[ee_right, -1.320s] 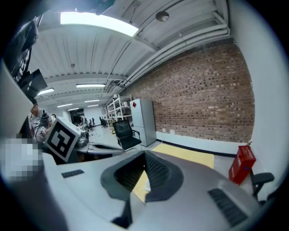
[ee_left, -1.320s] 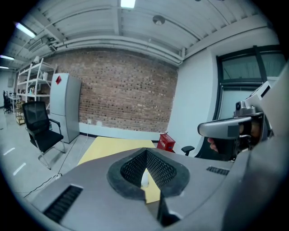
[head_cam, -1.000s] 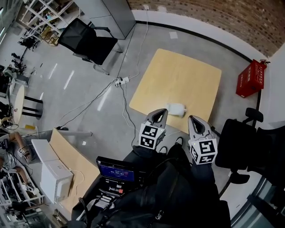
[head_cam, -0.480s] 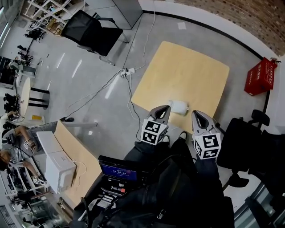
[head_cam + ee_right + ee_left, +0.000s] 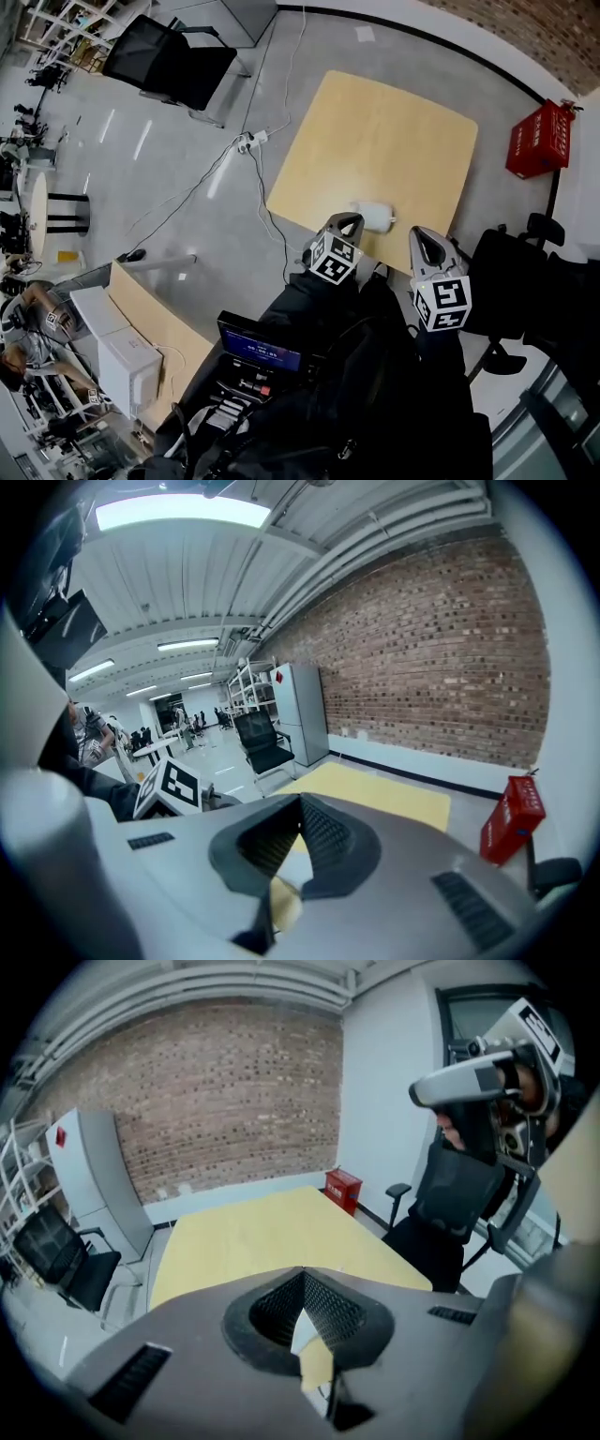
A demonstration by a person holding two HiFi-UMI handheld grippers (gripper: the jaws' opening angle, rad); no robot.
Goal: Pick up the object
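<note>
One white object lies on the one table, near its 6 o'clock edge. Two grippers hover by it: left gripper at the object's 9 o'clock, right gripper at 4 o'clock. Both have their jaws pressed together and hold nothing.

The table top lies bare except one white object near its near edge. A black office chair stands just beside the table's near right corner, a red crate off its right side; a power strip lies on the floor left of it
</note>
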